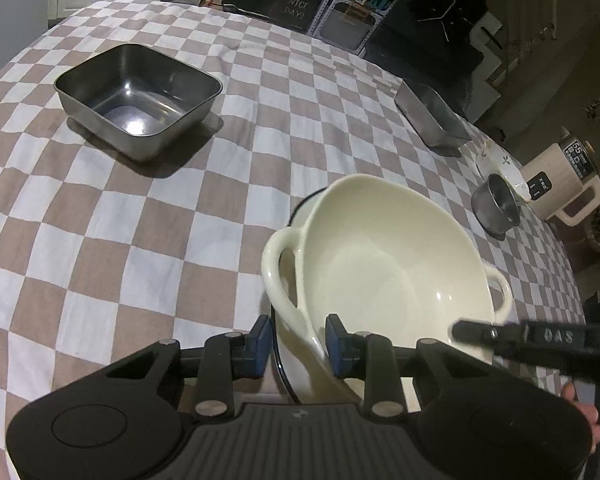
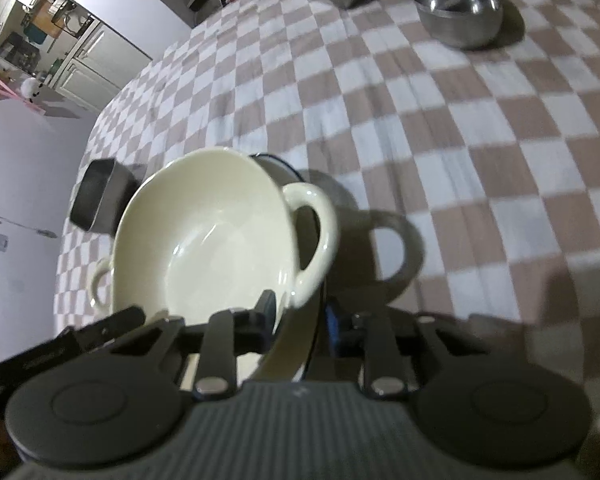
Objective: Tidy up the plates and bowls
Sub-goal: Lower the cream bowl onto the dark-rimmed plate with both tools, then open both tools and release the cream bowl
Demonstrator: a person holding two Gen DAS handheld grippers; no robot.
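A cream two-handled bowl [image 1: 388, 264] sits tilted inside a white dish with a dark rim [image 1: 284, 368] on the checkered tablecloth. My left gripper [image 1: 298, 340] straddles the near rims of both, its blue pads apart and not pressing them. My right gripper [image 2: 300, 316] grips the other side, its pads closed on the rims of the bowl [image 2: 208, 240] and the dish beneath. The right gripper also shows at the right edge of the left wrist view [image 1: 540, 340].
A square steel container [image 1: 138, 98] stands far left. A rectangular steel tray [image 1: 432, 118], a small steel bowl [image 1: 496, 202] and a floral plate [image 1: 500, 168] sit near the right table edge. The steel bowl shows again in the right wrist view [image 2: 460, 6].
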